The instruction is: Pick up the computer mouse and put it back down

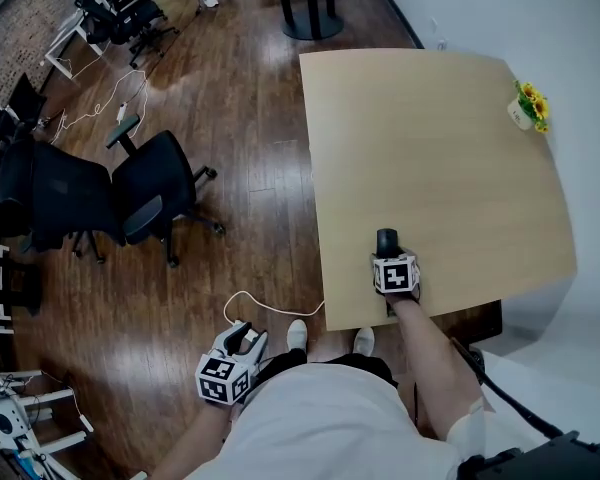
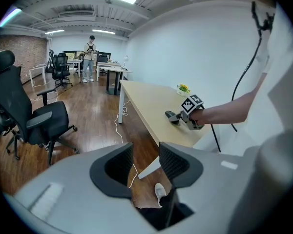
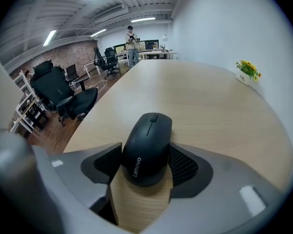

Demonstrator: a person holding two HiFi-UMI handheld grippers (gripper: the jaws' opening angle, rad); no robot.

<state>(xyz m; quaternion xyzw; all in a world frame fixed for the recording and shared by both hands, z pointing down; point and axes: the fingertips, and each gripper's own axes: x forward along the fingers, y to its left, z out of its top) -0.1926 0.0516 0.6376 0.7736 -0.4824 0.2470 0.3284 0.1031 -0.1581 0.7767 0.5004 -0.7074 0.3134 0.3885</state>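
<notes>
A black Lenovo computer mouse (image 3: 147,147) sits between the jaws of my right gripper (image 3: 145,165), which is shut on its sides. In the head view the mouse (image 1: 386,240) is near the front edge of the light wooden table (image 1: 430,148), with the right gripper (image 1: 388,252) behind it, pointing steeply down. Whether the mouse rests on the tabletop or hangs just above it I cannot tell. My left gripper (image 1: 242,344) hangs beside the person's body, off the table to the left. Its jaws (image 2: 145,162) stand apart with nothing between them. From there I see the right gripper (image 2: 179,119) and the mouse (image 2: 171,115).
A small pot of yellow flowers (image 1: 528,108) stands at the table's far right corner. Black office chairs (image 1: 150,188) stand on the wooden floor to the left. A white cable (image 1: 270,306) runs over the floor by the table's front corner. A person (image 2: 91,57) stands far off.
</notes>
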